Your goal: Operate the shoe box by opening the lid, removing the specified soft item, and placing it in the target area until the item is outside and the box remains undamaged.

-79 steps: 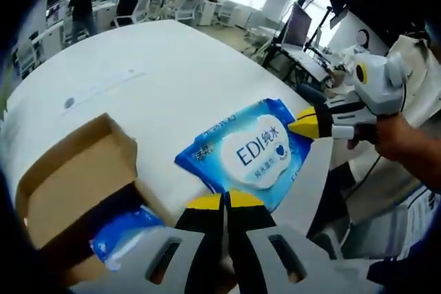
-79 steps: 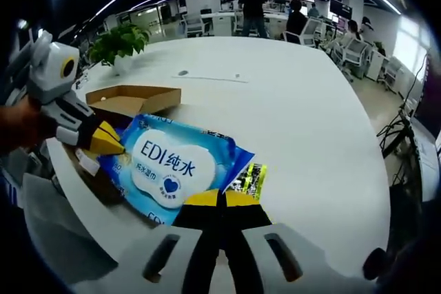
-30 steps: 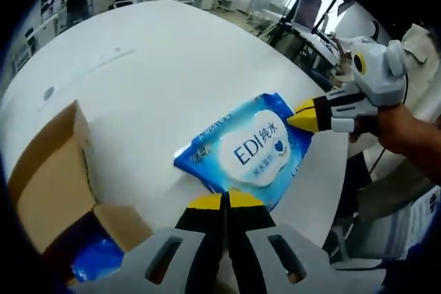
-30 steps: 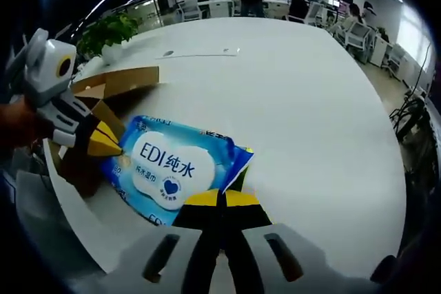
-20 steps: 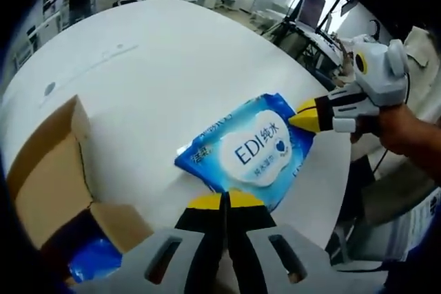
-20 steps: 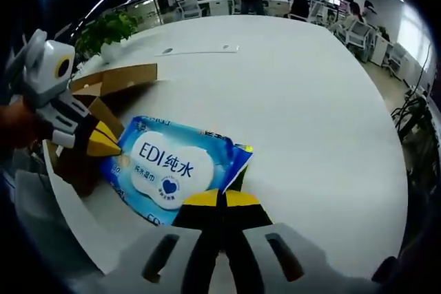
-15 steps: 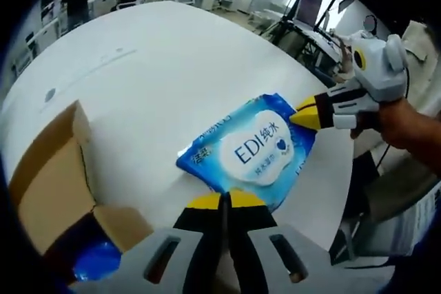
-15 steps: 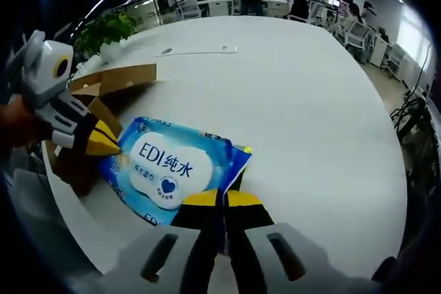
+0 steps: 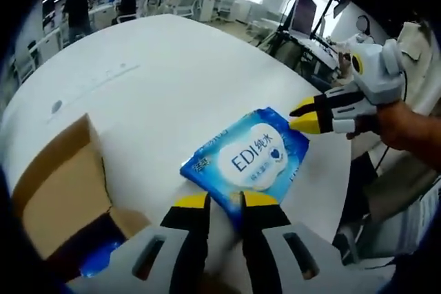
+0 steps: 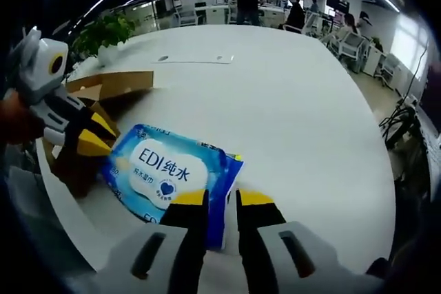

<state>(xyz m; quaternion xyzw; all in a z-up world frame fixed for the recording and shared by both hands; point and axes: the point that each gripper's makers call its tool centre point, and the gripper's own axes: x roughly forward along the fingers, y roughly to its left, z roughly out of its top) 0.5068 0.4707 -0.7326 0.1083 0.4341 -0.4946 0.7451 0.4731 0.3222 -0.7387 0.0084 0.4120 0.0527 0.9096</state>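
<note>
**Wipes pack out on the table, both tongs parted**

In the left gripper view we see our left tongs (image 9: 224,201) with their yellow tips spread apart, a clear gap between them and nothing held. Just ahead of the tips lies the wipes pack (image 9: 246,158), blue with a white label, flat on the white table (image 9: 165,67). At the pack's far corner the right tongs (image 9: 303,115) come in from the right, held in a hand (image 9: 406,125); their two yellow tips are parted, right at the pack's edge, and we cannot tell whether they touch it. To the left of the left tongs sits the open box (image 9: 58,187), brown cardboard with its flap raised, and something blue (image 9: 96,263) shows inside its near end.

In the right gripper view the right tongs (image 10: 222,199) are likewise spread, empty, with the pack's near edge (image 10: 169,170) between and just ahead of the tips. The left tongs (image 10: 93,134) reach in from the left, tips parted at the pack's far side. The box (image 10: 110,86) lies beyond them, apart from the pack, with a potted plant (image 10: 107,32) farther back.
</note>
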